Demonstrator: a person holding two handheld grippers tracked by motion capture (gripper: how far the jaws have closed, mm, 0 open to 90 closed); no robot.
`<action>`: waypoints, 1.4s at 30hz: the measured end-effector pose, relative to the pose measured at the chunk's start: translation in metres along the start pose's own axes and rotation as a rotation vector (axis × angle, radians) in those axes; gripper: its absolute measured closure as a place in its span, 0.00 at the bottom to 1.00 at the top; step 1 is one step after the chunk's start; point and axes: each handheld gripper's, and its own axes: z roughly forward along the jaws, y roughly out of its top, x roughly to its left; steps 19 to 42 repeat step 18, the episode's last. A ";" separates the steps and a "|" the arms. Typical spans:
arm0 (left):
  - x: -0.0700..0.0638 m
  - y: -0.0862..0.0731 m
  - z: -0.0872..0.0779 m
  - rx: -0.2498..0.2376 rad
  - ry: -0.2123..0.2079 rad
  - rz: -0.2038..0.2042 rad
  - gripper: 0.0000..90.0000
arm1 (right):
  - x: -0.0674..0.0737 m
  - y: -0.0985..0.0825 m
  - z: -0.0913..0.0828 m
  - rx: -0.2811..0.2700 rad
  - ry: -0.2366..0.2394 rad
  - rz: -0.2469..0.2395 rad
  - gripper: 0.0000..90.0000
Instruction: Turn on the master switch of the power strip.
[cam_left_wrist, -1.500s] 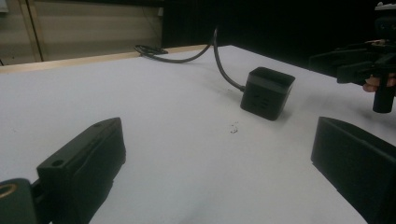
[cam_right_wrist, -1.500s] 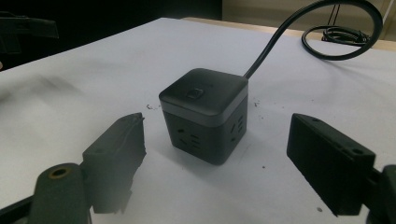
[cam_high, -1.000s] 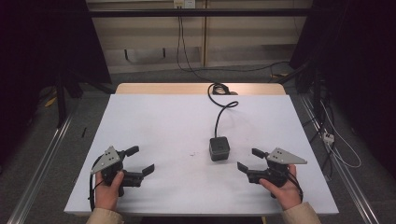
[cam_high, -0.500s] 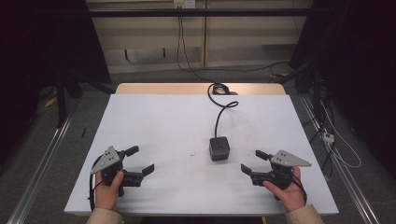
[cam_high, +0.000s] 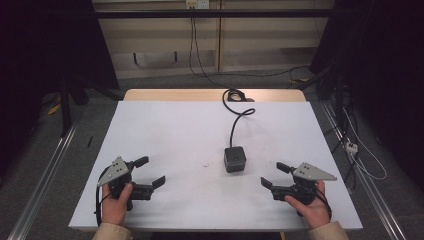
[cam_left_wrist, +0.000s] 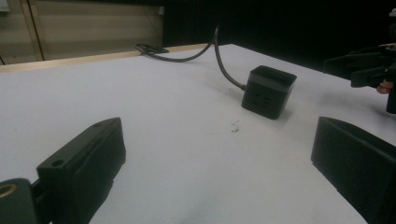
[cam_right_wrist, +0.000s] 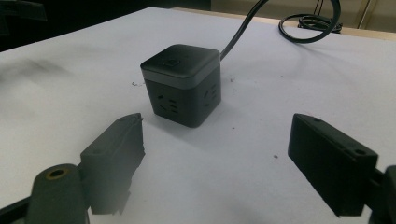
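High view: black socket cube (cam_high: 234, 159) sits right of centre on the white counter (cam_high: 165, 135), its cable (cam_high: 236, 112) running to the far edge. Left tool (cam_high: 151, 172) and right tool (cam_high: 271, 175) flank it — both wide, empty.

Left gripper view: cube (cam_left_wrist: 269, 91) well ahead, right.

Right gripper view: cube (cam_right_wrist: 181, 84) near, just ahead of the spread jaws — not touched.

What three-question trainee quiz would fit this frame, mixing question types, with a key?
1. True or false: the right gripper is clamped on the black socket cube.
2. Which gripper is nearer the cube: A left gripper, B right gripper?
3. Fill in: the cube's cable runs toward the table's ____ edge.

Key: 1 false, its jaws stand open, apart from the cube. 2 B. 3 far.
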 end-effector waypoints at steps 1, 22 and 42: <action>0.000 0.000 0.000 0.000 0.000 0.002 0.03 | 0.000 0.000 0.000 0.001 -0.002 0.001 0.20; 0.001 0.000 0.001 0.003 0.008 -0.005 0.03 | -0.004 -0.005 -0.006 0.008 -0.013 -0.002 0.19; 0.001 0.000 0.001 0.003 0.008 -0.005 0.03 | -0.004 -0.005 -0.006 0.008 -0.013 -0.002 0.19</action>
